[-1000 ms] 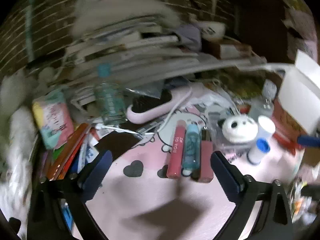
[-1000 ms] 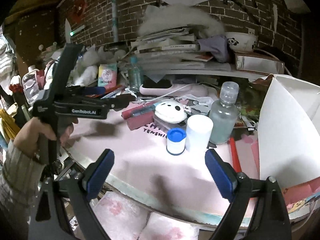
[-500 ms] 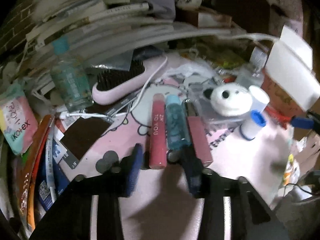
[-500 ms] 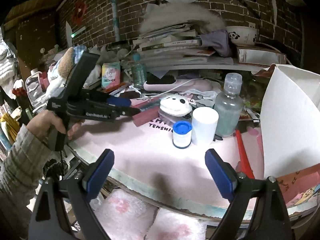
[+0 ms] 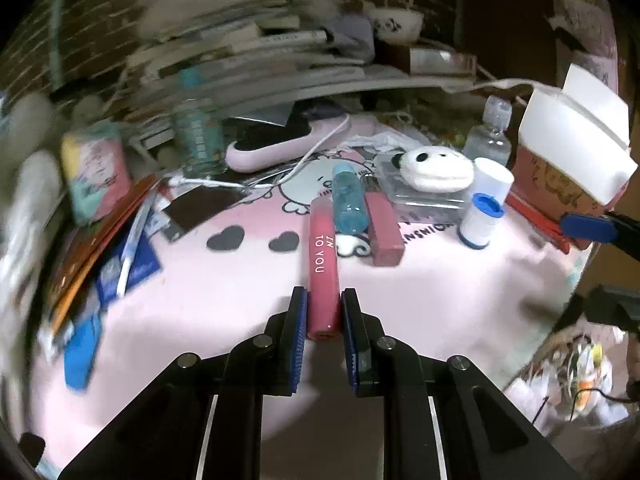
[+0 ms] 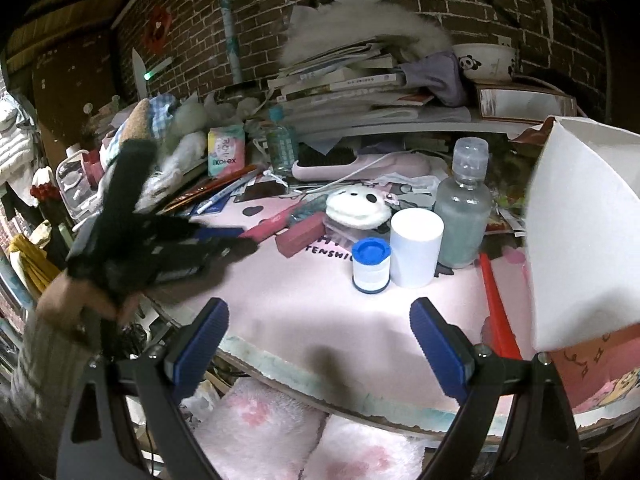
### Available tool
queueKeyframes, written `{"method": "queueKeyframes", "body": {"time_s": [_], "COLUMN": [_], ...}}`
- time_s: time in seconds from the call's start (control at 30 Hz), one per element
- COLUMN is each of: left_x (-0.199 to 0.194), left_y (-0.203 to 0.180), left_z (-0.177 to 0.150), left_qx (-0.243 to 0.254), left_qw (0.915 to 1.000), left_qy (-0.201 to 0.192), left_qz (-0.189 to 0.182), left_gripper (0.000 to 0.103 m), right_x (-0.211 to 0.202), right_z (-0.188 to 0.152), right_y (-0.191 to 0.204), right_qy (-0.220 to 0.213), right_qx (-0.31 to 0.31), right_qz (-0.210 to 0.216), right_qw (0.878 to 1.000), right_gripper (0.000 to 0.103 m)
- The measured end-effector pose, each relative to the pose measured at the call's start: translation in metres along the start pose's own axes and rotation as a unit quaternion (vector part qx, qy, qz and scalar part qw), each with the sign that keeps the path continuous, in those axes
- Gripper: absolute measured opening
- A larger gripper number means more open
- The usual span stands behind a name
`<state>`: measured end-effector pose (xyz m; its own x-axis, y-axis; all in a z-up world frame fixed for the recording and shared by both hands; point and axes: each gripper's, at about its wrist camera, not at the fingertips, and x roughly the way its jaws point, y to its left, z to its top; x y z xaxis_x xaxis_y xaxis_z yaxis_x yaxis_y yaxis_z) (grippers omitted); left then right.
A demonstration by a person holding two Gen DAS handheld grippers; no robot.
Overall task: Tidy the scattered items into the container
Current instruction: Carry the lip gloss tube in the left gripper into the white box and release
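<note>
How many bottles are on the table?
2 for sure: a teal-capped bottle at the back by the books, and a clear-capped bottle on the right behind the white cup. Clutter may hide others.

Dim room, motion blur, fisheye-warped edges

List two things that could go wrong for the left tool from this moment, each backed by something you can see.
1. The left tool pinches only the near end of the pink tube; the long free end could droop or slip out.
2. The blue bottle lies close beside the tube's far end, so moving the tube may nudge it.
</note>
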<state>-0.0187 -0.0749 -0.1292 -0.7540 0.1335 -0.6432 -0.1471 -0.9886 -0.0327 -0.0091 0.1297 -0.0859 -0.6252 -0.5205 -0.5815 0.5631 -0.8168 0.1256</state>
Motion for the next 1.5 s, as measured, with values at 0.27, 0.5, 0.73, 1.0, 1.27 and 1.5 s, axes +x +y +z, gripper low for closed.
{"method": "queueKeyframes", "body": {"time_s": [0.27,0.5,0.73,1.0,1.27,1.5], "left_x": [0.009,0.014,0.015,0.013,-0.01,-0.043], "left_y": [-0.007,-0.015,-0.021,-0.022,-0.029,-0.057], "left_z": [-0.007,-0.004,-0.003,0.0,0.018,0.059], "left_qx": [-0.021,-0.001,-0.007,-0.017,-0.013,0.022], "left_qw": [0.997,0.9955,0.9941,0.9937,0.9914,0.9884], "left_qy": [-0.074,-0.083,-0.081,-0.078,-0.106,-0.147], "left_qz": [0.011,0.047,0.072,0.079,0.076,0.035], "left_gripper": [0.019,0.013,0.011,0.011,0.011,0.011], "right_x": [0.006,0.008,0.01,0.01,0.008,0.009], "right_z": [-0.003,-0.004,-0.003,-0.004,-0.005,-0.006], "right_y": [0.0,-0.004,-0.006,-0.009,-0.014,-0.02], "right_qy": [0.006,0.011,0.012,0.01,0.007,0.0], "right_qx": [0.007,0.015,0.017,0.023,0.026,0.038], "right_qz": [0.01,0.013,0.014,0.008,0.001,-0.009], "right_qw": [1.0,1.0,1.0,1.0,1.0,0.999], "right_gripper": [0.091,0.091,0.091,0.091,0.091,0.091]}}
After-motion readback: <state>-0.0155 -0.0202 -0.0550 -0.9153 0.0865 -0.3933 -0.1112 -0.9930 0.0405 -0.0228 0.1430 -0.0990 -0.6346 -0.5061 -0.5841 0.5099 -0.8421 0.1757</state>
